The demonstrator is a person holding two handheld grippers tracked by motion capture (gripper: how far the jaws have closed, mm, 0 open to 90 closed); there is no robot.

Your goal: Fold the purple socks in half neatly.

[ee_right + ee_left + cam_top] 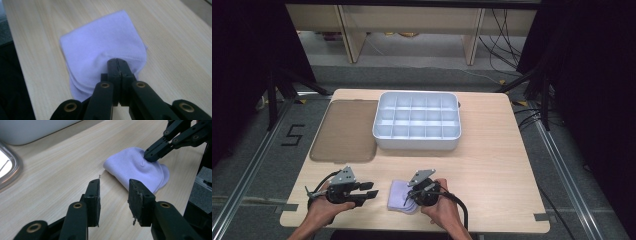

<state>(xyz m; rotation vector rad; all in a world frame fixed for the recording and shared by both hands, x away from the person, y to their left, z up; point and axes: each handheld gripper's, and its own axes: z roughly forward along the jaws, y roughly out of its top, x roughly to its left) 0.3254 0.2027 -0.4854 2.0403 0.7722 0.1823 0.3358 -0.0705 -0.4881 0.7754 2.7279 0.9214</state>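
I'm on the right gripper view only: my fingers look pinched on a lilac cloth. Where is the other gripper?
Observer: The left gripper sits just left of the lilac cloth in the high view, fingers apart, nothing between them.
Operator: Is it touching the cloth?
Observer: No. In the left gripper view its fingers stop short of the cloth's near edge.
Operator: What lies beyond the cloth?
Observer: A white divided tray, its compartments empty, with a brown flat lid beside it on the table.
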